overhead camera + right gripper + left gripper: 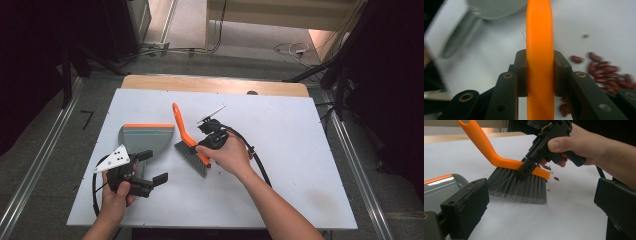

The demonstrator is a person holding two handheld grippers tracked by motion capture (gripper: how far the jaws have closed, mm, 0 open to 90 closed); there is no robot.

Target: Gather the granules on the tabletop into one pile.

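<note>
An orange-handled brush [186, 138] with grey bristles [519, 186] stands on the white table, bristles down. My right gripper [540, 72] is shut on the brush's orange back [540, 50]; it also shows in the high view [205, 150] and the left gripper view [527, 168]. Several dark red beans [604, 70] lie on the table just beside the brush [549, 170]. A grey dustpan with an orange lip [146, 137] lies left of the brush. My left gripper [152, 167] is open, held near the dustpan's near side, with nothing between its jaws.
The white table top [300, 150] has wide free room on its right half. A bare wooden strip [215, 84] runs along the far edge. Black cables [260, 162] trail from both grippers. Metal rails flank the table on the floor.
</note>
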